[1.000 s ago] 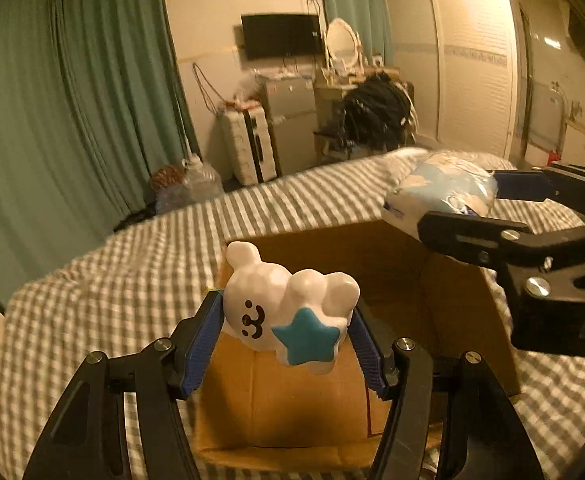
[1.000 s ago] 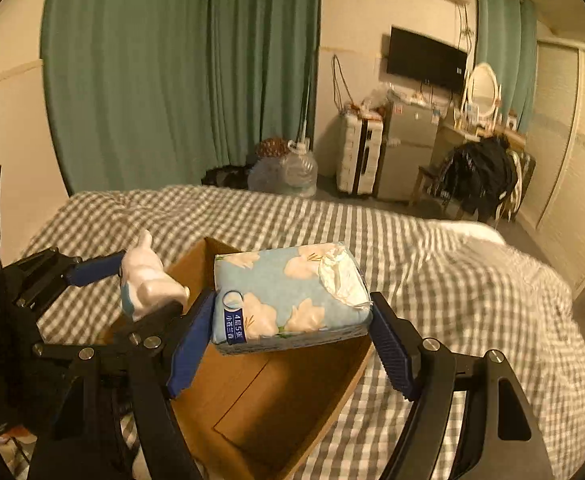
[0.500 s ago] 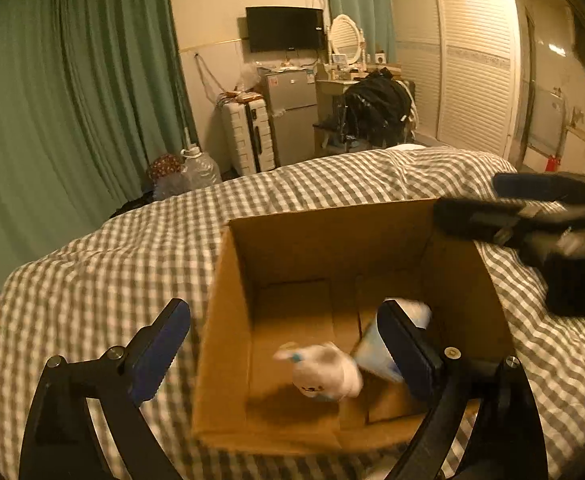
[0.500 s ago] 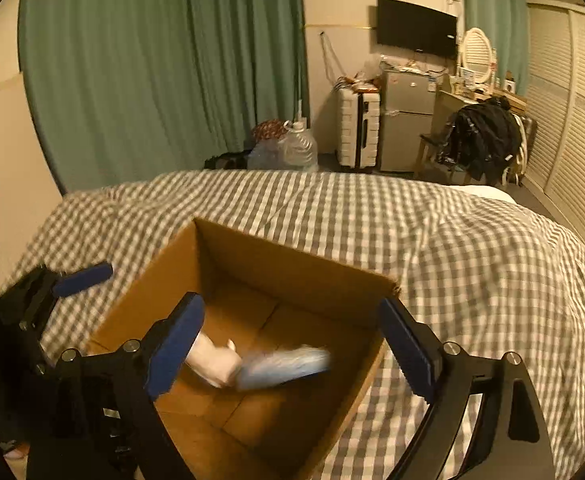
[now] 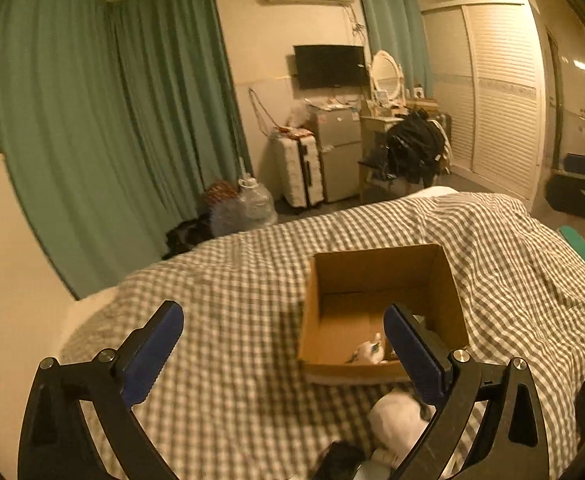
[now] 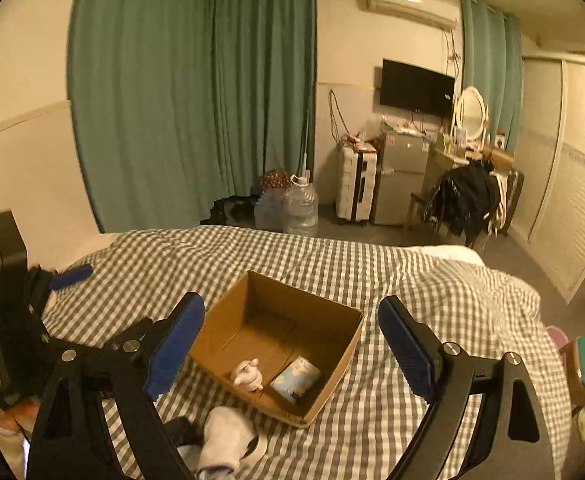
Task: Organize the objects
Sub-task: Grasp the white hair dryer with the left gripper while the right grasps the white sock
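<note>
An open cardboard box (image 5: 372, 272) sits on the checked bed cover. In it lie a white toy with a blue star (image 6: 248, 376) and a flowered blue tissue pack (image 6: 296, 378). The left wrist view shows only the toy (image 5: 368, 354) over the box's near wall. My left gripper (image 5: 282, 320) hangs above and short of the box, its jaws opening with nothing between them. My right gripper (image 6: 292, 312) is open and empty, also back from the box (image 6: 308, 304). One blue pad (image 6: 70, 276) of the left gripper shows at the right view's left edge.
A white cloth-like item (image 6: 228, 436) and a dark item (image 5: 340, 456) lie on the bed (image 6: 432, 320) in front of the box. Beyond the bed are green curtains (image 6: 172, 100), water jugs (image 6: 300, 204), a suitcase (image 6: 354, 184), a small fridge and a chair with dark clothes.
Both grippers opened and dropped the toy and the tissue pack into the box. Then both rose and pulled back, so the box looks smaller and farther.
</note>
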A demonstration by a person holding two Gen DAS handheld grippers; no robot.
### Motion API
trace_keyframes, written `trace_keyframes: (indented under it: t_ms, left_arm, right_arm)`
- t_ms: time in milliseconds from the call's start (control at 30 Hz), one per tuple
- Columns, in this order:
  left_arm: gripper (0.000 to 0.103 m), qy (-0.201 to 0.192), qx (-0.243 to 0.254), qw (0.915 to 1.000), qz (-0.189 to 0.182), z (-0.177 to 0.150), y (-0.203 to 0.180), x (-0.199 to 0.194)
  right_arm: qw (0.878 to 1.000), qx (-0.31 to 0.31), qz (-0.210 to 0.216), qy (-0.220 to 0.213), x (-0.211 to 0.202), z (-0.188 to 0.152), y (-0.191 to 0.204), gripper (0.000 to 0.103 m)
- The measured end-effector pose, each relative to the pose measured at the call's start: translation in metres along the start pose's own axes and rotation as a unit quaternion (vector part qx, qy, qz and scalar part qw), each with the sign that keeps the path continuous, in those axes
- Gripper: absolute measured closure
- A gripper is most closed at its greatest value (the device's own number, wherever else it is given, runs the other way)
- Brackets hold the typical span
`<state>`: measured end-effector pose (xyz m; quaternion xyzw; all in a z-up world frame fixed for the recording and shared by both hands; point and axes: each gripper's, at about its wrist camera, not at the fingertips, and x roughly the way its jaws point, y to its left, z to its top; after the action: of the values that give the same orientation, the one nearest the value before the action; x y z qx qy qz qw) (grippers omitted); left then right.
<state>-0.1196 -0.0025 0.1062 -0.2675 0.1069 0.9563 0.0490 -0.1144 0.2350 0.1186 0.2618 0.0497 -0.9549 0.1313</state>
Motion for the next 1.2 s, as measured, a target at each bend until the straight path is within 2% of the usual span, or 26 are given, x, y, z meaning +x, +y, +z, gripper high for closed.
trace_keyframes:
  t_ms: [133, 233, 367, 533, 700, 900, 967, 1067, 1200]
  left_arm:
    - [0.0, 0.008, -0.01, 0.9997, 0.02, -0.017, 0.015, -0.023]
    - [0.0, 0.037, -0.034, 0.9975, 0.05, -0.044, 0.021, -0.024]
    - [0.0, 0.079, -0.065, 0.9938, 0.044, -0.093, 0.023, -0.018]
    - [0.0, 0.109, -0.068, 0.9887, 0.078, -0.149, 0.01, 0.003]
    - [0.0, 0.148, -0.078, 0.9842, 0.058, -0.186, -0.008, 0.034]
    - [0.0, 0.191, -0.066, 0.979, 0.031, -0.216, -0.038, 0.06]
    - [0.0, 0.203, -0.06, 0.9773, 0.003, -0.227, -0.048, 0.067]
    - [0.0, 0.219, -0.041, 0.9748, 0.013, -0.234, -0.059, 0.079]
    - [0.0, 0.221, -0.046, 0.9741, 0.003, -0.235, -0.063, 0.087]
  right_arm:
    - [1.0, -0.022, 0.002, -0.008, -0.036, -0.005, 0.018, 0.014]
    - [0.999, -0.029, 0.012, -0.002, -0.048, -0.021, 0.029, 0.014]
    - [0.999, -0.041, 0.01, 0.019, -0.046, -0.065, 0.046, 0.014]
    - [0.997, -0.055, 0.023, 0.057, -0.014, -0.125, 0.062, 0.014]
    - [0.994, -0.04, 0.023, 0.101, 0.034, -0.169, 0.063, 0.014]
    - [0.991, -0.023, 0.024, 0.127, 0.057, -0.202, 0.049, 0.014]
    - [0.99, -0.013, 0.029, 0.136, 0.065, -0.209, 0.044, 0.014]
    - [0.989, 0.001, 0.037, 0.141, 0.07, -0.214, 0.039, 0.014]
    - [0.989, 0.014, 0.042, 0.138, 0.069, -0.215, 0.036, 0.014]
